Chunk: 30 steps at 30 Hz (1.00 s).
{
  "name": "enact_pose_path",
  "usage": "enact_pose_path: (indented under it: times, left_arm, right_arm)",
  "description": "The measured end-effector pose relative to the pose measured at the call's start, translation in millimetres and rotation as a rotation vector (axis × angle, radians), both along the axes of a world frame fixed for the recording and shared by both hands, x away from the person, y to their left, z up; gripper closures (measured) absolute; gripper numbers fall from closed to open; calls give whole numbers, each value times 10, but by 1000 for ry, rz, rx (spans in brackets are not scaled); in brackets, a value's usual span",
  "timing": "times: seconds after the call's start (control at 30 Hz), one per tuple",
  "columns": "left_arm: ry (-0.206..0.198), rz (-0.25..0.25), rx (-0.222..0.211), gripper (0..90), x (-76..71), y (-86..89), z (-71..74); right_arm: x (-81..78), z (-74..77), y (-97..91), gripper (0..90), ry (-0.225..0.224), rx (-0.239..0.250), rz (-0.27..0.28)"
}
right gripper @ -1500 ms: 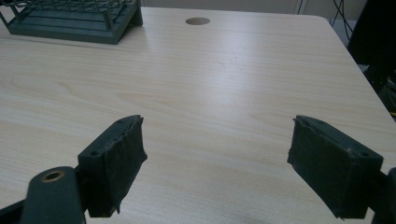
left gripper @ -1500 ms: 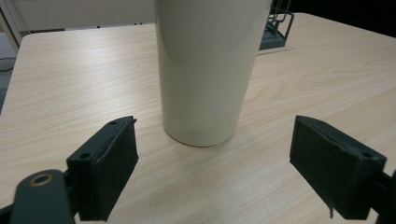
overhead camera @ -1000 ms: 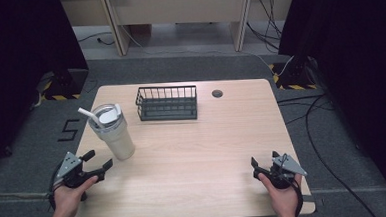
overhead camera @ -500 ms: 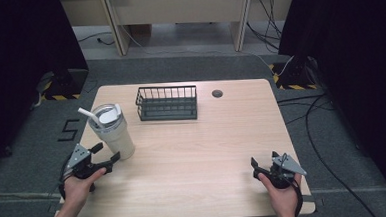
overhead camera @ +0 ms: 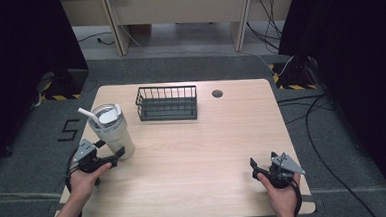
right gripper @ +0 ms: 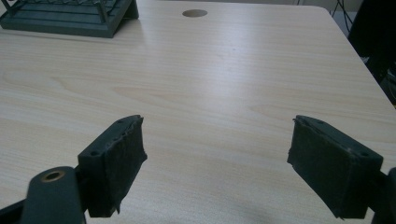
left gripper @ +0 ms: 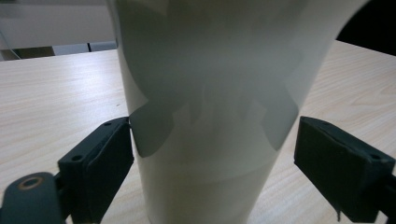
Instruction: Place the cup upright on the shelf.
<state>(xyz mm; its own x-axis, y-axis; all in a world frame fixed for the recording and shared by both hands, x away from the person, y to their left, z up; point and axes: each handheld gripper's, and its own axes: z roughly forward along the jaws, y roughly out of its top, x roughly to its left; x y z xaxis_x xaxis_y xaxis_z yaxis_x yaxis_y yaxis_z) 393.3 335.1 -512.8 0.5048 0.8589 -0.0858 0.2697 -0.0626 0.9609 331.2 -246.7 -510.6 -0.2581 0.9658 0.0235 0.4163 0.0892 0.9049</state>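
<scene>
Left gripper view: jaws spread wide w/ the tumbler [left gripper: 210, 112] standing between them, so the left gripper [left gripper: 212, 168] is released, not yet clamping. Its left pad sits just at the cup wall, maybe touching; the right pad shows a clear gap. Cup body is cream/off-white, tapering toward the base.

Step in hand looks like closing on the tumbler. To do it well: centre the cup btwn the pads first, since one side is closer than the other and an uneven close would likely shove the cup sideways. Grip low-to-mid on the body, pads flat to the wall, squeeze slowly. Wall is smooth and tapered, so it could slip upward thru a weak grip. Keep it upright, as the lid has a straw [overhead camera: 88, 116] and contents may spill.

High view: tumbler [overhead camera: 113, 130] stands upright near the left edge of the tabletop [overhead camera: 208, 148], about midway front to back, w/ the left gripper [overhead camera: 110, 155] at its near side, jaws reaching around the base. Wire basket [overhead camera: 166, 103] sits toward the far edge, well apart from the cup.

Right gripper [overhead camera: 258, 167] rests near the front right corner, jaws apart, holding nothing; in the right gripper view, bare wood lies btwn its pads.
</scene>
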Motion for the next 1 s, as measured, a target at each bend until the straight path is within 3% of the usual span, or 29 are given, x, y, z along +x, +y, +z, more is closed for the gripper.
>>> enact_pose_path:
  times: [0.43, 0.53, 0.8, 1.0]
  left_arm:
    - [-2, 3, -17, 35, 152, -92, -27]
    - [-14, 0, -50, 45, 179, -83, -42]
    - [-49, -6, -46, 91, 186, -65, -59]
    - [-67, -1, -15, 100, 176, -79, -42]
  right_arm:
    - [8, -20, 2, 183, 16, -4, 4]
    - [14, -29, -1, 183, 21, -9, 6]
    - [22, -41, -5, 184, 33, -8, 8]
    - [28, -53, 4, 185, 45, -7, 9]
